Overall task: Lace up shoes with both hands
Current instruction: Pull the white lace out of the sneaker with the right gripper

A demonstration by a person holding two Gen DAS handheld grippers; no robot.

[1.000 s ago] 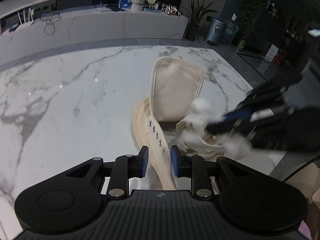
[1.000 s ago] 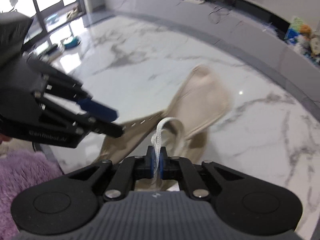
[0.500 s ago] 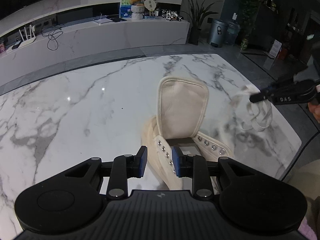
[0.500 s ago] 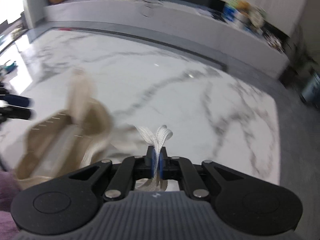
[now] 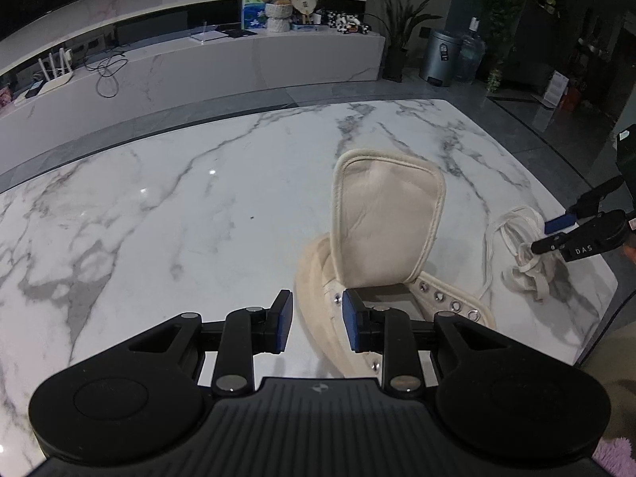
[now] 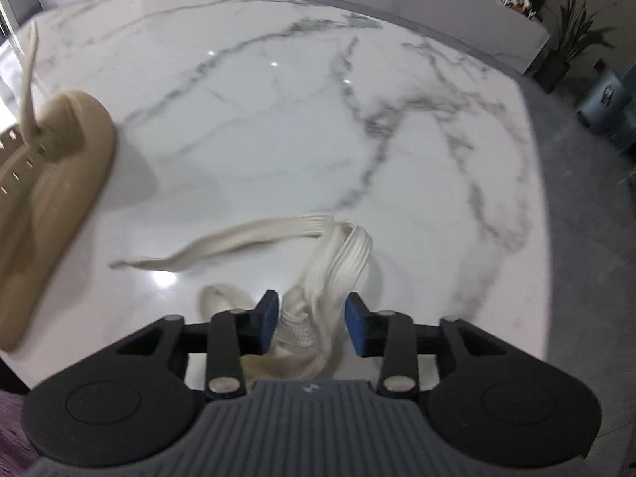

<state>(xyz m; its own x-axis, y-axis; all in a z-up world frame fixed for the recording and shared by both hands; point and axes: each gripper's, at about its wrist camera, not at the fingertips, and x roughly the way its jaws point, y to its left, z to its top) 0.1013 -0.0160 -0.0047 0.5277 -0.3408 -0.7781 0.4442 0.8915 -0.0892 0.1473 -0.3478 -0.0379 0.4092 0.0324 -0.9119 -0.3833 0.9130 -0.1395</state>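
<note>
Nearest in the left wrist view, the black left gripper [image 5: 317, 326] with blue pads stands narrowly parted astride the eyelet edge of the cream canvas high-top shoe [image 5: 381, 262]; whether the pads press that edge cannot be made out, since the gripper body hides the shoe's heel end. The jaws of the right gripper [image 6: 311, 324], of the same black plastic with blue pads, have just been opening; the bunched white flat shoelace [image 6: 318, 262] lies between them, with a clear gap on the right pad's side, while contact at the left pad is blurred and unsure.

The shoe lies on the glossy white marble tabletop with grey veins [image 5: 167, 214], its stiff tongue [image 5: 387, 218] standing upright, piped at the rim, and a row of metal eyelets [image 5: 449, 302] showing along one flap. In the right wrist view the shoe is a tan smear cut off at the left edge, and a lace strand there rises out of frame.

The ribbed, woven lace lies in loose loops on the marble near the table's right edge, well apart from the shoe, with one flat end trailing toward it.

Farther off stand a long marble-faced sideboard [image 5: 222, 67] with small ornaments too tiny to name, a potted plant [image 5: 401, 28] and a grey metal bin [image 5: 441, 57].
</note>
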